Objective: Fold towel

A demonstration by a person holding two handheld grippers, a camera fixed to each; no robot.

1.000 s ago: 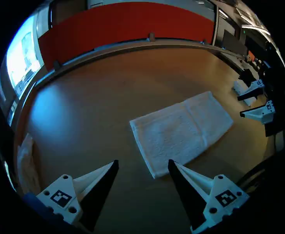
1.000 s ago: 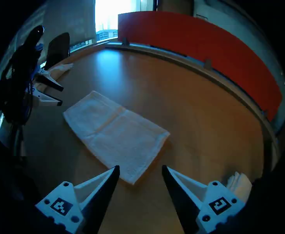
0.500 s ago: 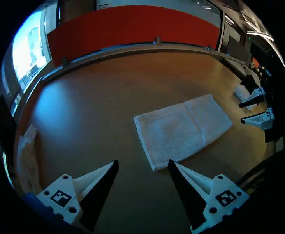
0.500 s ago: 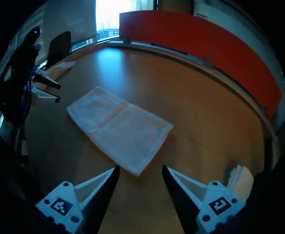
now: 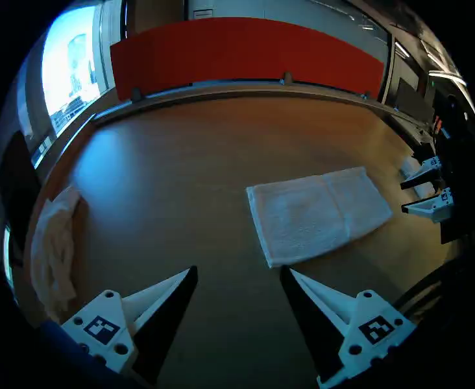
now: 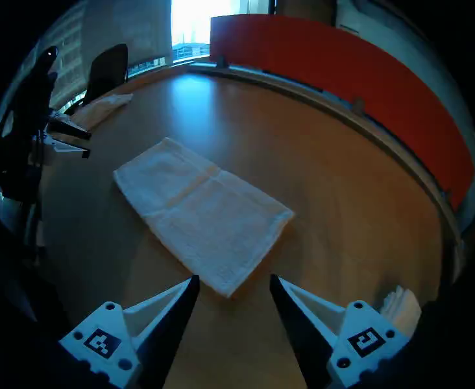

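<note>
— Left gripper view to begin with: what is made out?
— The left gripper (image 5: 237, 269) is held above the tabletop (image 5: 172, 168), its jaws spread apart with nothing between them. The towel (image 5: 318, 217) is laid flat ahead and to the right, already doubled into a rectangle. Its near corner lies just beyond the right-hand finger. The right gripper (image 5: 402, 198) is seen past the towel's far short edge, jaws likewise parted. A crumpled cloth (image 5: 52, 249) is seen at the tabletop's edge, well apart.
— And the right gripper view?
— The same towel (image 6: 202, 214) is shown lying diagonally, one corner pointed at the gap between the right gripper's (image 6: 233, 277) empty, open jaws. The left gripper (image 6: 89, 145) is seen beyond the opposite end.
— How is the towel expected to handle?
— It is judged soft, light and limp, so it would sag if lifted by a single point. A hold is best taken at the two corners of one short edge, with all layers pinched together, so that the edge can be carried over evenly. The layers may slip apart if only the top one is caught.
</note>
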